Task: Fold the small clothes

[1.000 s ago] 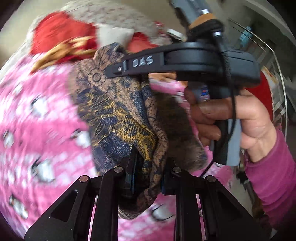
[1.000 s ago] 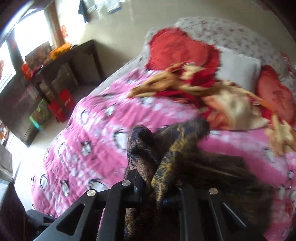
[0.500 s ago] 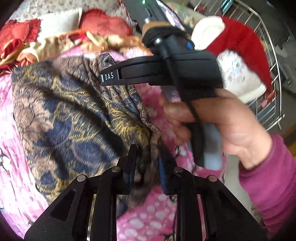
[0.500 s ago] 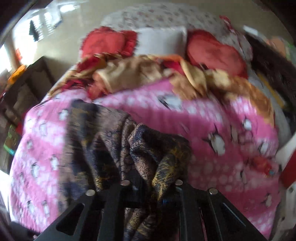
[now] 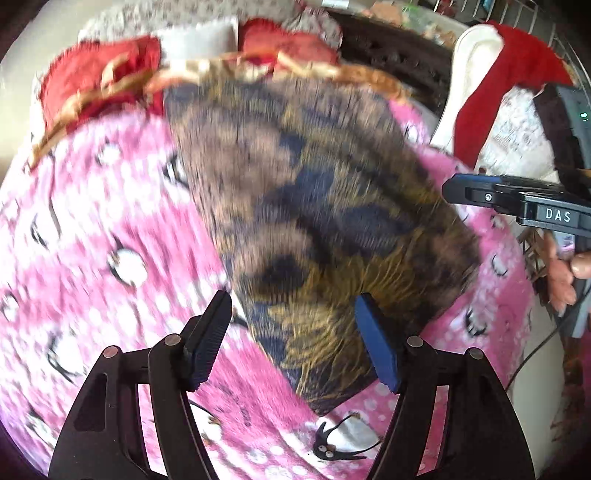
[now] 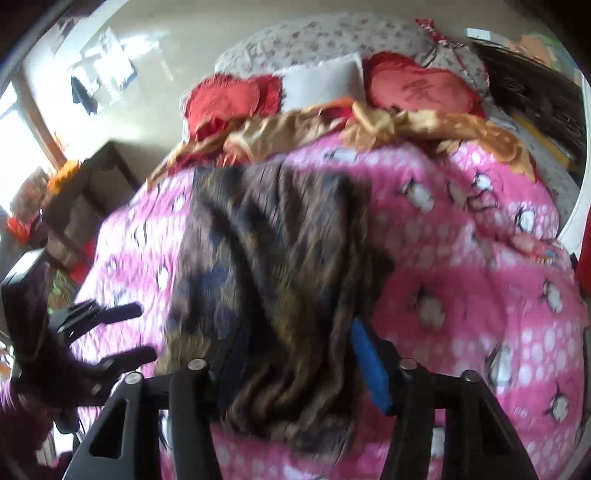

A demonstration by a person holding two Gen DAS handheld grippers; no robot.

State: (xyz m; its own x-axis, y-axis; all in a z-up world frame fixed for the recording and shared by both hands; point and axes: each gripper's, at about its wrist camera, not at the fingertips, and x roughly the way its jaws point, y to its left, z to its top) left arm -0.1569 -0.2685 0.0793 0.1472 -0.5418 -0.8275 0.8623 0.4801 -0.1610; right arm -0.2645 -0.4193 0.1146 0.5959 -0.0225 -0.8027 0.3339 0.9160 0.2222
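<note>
Pink quilt (image 5: 110, 229), printed with penguins and white dots, covers the bed and serves as the folding ground. At the left of the left wrist view lies bare quilt, with red cushions (image 5: 99, 85) and a crumpled gold cloth (image 5: 92, 96) at the head of the bed, well clear of the work. In the centre lies the garment (image 5: 325, 206), a brown, navy and gold patterned piece, spread roughly flat on the quilt with one corner pointing toward the camera; motion blur hides its exact outline. The left tool (image 5: 291, 343) hovers over that near corner with its jaws spread wide and nothing between the pads, a released state that lets the cloth rest flat. At the right edge the right tool (image 5: 465, 192) appears just beside the garment's far side, gripped by the person's hand (image 5: 565, 273); behind it stands a wire rack (image 5: 554, 29) draped with red and white clothing (image 5: 480, 103). In the right wrist view the left tool (image 6: 125, 332) enters from the left with fingers apart. The garment (image 6: 280, 258) runs down the middle in loose lengthwise folds. The right tool (image 6: 295, 362) stands with its jaws parted on either side of the bunched near edge; whether the pads touch the fabric cannot be told. By judgement, the garment has just been laid out, and folding proper is yet to begin.
</note>
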